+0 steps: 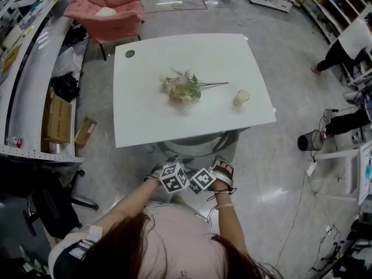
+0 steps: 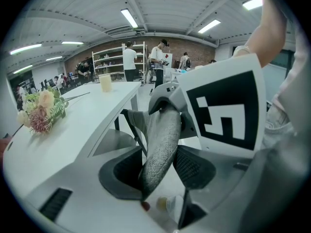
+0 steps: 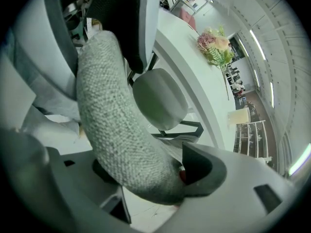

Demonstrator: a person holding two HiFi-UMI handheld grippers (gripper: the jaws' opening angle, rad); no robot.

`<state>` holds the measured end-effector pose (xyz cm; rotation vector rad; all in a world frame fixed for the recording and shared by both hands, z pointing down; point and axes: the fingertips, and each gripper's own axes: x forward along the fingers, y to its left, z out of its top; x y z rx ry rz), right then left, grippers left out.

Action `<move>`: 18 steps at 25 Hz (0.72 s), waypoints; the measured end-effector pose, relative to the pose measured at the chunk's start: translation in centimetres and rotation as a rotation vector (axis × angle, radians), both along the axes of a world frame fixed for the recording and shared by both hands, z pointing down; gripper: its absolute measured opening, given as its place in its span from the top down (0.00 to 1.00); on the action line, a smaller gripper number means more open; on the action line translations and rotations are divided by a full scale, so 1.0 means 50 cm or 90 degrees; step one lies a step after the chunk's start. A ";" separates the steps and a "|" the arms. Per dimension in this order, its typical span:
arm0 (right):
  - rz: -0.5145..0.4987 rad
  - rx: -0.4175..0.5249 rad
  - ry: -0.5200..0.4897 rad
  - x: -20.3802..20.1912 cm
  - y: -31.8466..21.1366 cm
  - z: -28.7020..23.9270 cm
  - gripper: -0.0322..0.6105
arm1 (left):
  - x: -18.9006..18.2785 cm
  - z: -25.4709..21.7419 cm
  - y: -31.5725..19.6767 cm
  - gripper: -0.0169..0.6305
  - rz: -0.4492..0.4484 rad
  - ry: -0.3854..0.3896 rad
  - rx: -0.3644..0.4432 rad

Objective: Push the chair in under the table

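A grey fabric chair [image 1: 200, 143] stands at the near edge of the white table [image 1: 145, 118], its seat partly under the top. Both grippers sit side by side on the top of its backrest. In the left gripper view, the left gripper [image 2: 158, 171] holds the backrest's thin fabric edge [image 2: 163, 135] between its jaws, touching both pads. In the right gripper view, the right gripper [image 3: 146, 178] is shut on the thick rounded backrest rim [image 3: 112, 120], which hides one pad. In the head view the left gripper [image 1: 168, 164] and right gripper [image 1: 216, 164] show with their marker cubes.
A flower bunch [image 1: 183, 88] and a cream cup [image 1: 240, 98] lie on the table. A pink armchair [image 1: 107, 13] stands beyond it. Cardboard boxes [image 1: 58, 118] and a black office chair [image 1: 52, 208] are at the left. A black bin [image 1: 306, 141], cables and a person [image 1: 343, 45] are at the right.
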<state>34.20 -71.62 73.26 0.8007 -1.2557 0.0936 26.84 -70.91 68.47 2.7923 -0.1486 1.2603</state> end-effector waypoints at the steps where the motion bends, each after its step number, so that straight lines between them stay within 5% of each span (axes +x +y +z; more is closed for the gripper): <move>1: 0.001 0.004 0.000 0.000 -0.002 -0.001 0.47 | 0.000 0.000 0.000 0.67 0.000 0.000 -0.001; 18: -0.003 0.020 -0.008 -0.008 0.002 -0.008 0.47 | -0.004 0.001 0.009 0.66 -0.017 -0.006 -0.009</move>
